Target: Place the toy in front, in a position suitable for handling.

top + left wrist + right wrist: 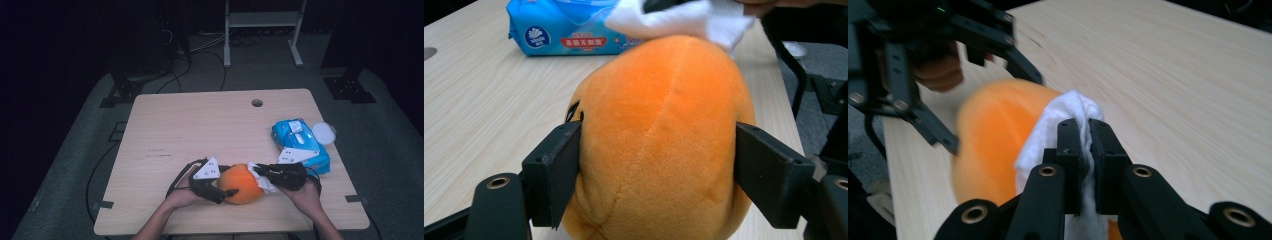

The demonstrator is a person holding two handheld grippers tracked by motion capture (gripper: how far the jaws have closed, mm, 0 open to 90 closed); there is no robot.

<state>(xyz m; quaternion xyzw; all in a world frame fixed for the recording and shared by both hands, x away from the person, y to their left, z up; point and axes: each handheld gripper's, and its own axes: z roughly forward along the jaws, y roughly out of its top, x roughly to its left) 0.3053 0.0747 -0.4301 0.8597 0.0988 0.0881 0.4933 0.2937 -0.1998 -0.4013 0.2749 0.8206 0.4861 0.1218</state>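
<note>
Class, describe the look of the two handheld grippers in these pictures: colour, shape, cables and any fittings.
Both the left gripper and the right gripper are black, each topped by a grey three-cornered plate bearing small dots. A black cable loops from each. Close up, the jaws are flat, blocky and matte, with brass-ringed holes at the linkages. No sleeves show on the forearms.

The high view looks down and forward over the pale wooden table [200, 125]; both gripper views sit close, sharing the round orange plush toy [659, 140] at six o'clock.
</note>
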